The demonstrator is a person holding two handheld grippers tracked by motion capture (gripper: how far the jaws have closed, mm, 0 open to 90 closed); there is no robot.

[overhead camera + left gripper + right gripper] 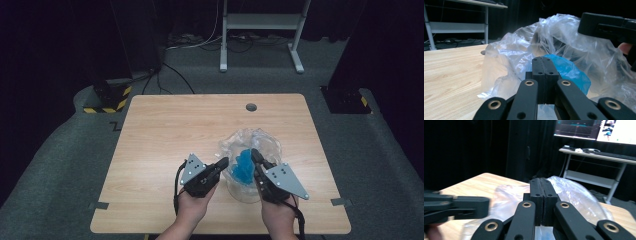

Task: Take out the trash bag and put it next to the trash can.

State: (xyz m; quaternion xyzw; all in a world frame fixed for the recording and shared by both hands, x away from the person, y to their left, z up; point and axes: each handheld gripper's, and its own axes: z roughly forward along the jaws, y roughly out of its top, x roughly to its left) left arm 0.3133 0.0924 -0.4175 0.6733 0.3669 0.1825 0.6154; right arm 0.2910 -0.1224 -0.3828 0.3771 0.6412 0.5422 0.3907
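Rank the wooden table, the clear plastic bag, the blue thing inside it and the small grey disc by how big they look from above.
1. wooden table
2. clear plastic bag
3. blue thing
4. grey disc

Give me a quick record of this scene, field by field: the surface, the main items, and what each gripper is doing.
surface: wooden table
main item: clear plastic bag, crumpled, lying on the table
contents: blue item inside the bag; what it is cannot be told
left gripper: jaws shut, tips at the bag's left side
right gripper: jaws shut, over the bag near the blue item
held: whether either pinches the plastic cannot be told
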